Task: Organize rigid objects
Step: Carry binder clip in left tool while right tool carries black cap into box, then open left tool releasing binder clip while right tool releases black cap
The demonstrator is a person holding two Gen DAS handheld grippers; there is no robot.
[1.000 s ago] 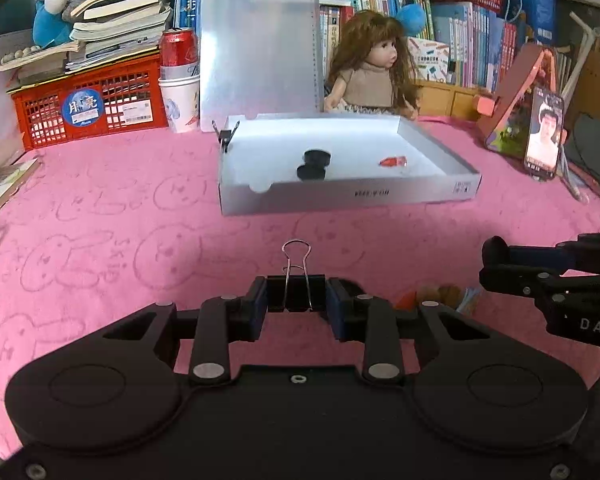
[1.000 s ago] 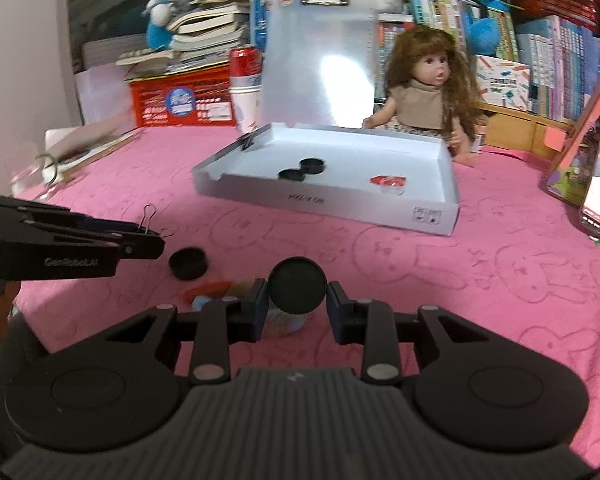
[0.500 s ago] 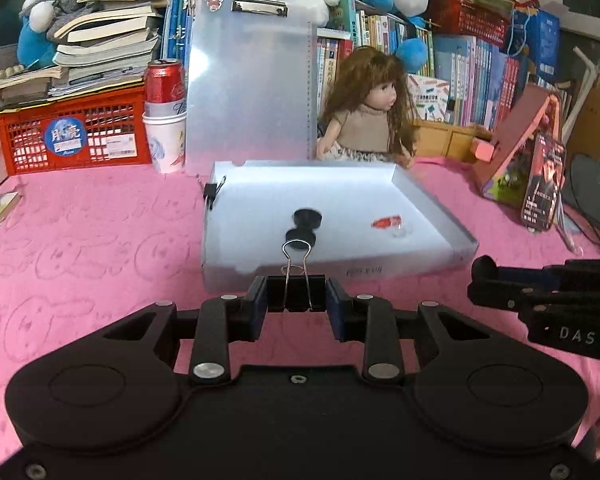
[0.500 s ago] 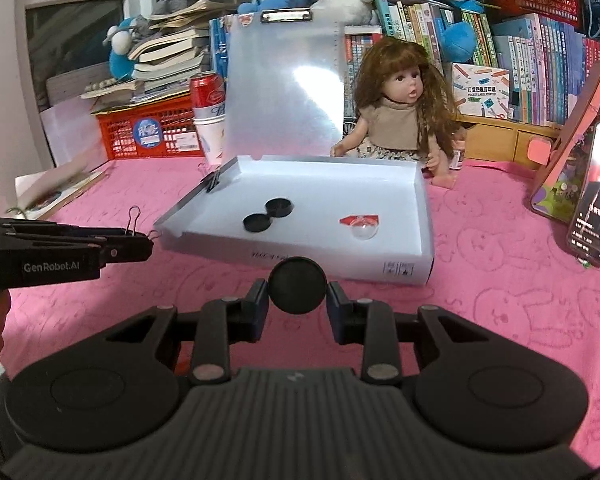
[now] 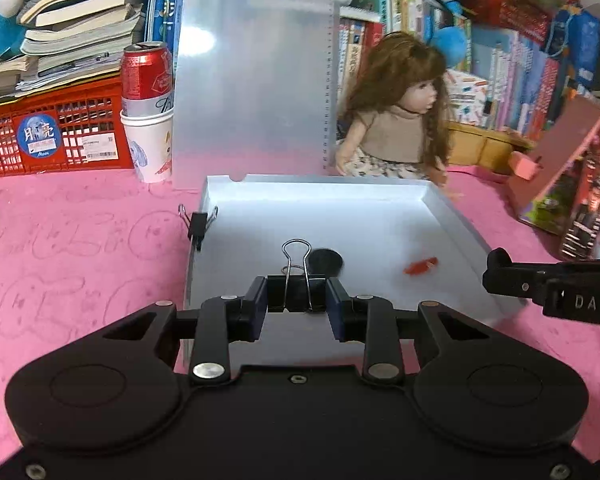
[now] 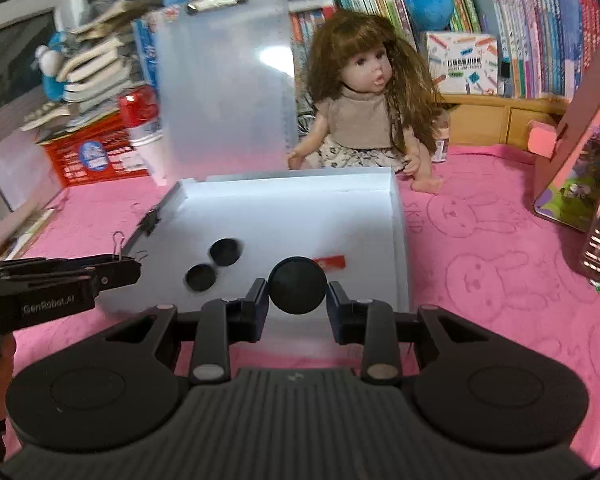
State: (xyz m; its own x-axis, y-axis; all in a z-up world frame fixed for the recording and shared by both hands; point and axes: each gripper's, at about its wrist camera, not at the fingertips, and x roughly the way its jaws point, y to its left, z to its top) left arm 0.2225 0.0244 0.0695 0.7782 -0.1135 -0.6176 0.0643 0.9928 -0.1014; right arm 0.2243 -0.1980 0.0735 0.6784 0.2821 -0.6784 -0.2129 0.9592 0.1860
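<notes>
My left gripper [image 5: 297, 300] is shut on a black binder clip [image 5: 296, 276] and holds it over the near left part of the white tray [image 5: 320, 200]. My right gripper [image 6: 297, 300] is shut on a round black cap [image 6: 297, 285] above the tray's [image 6: 300, 184] near edge. Two more black caps [image 6: 212, 264] and a small red piece [image 6: 332, 261] lie inside the tray. Another binder clip [image 5: 198, 226] is clipped on the tray's left wall. The left gripper also shows at the left of the right wrist view [image 6: 112, 270].
A doll [image 5: 396, 120] sits behind the tray beside an upright translucent clipboard [image 5: 256, 72]. A red can in a paper cup [image 5: 148, 112] and a red basket [image 5: 52, 132] stand at the back left. A phone on a pink stand [image 5: 576, 184] stands right. The pink cloth [image 5: 80, 248] covers the table.
Both grippers moved forward towards the tray with their loads still held. The binder clip and the black cap are now over the tray instead of in front of it.
</notes>
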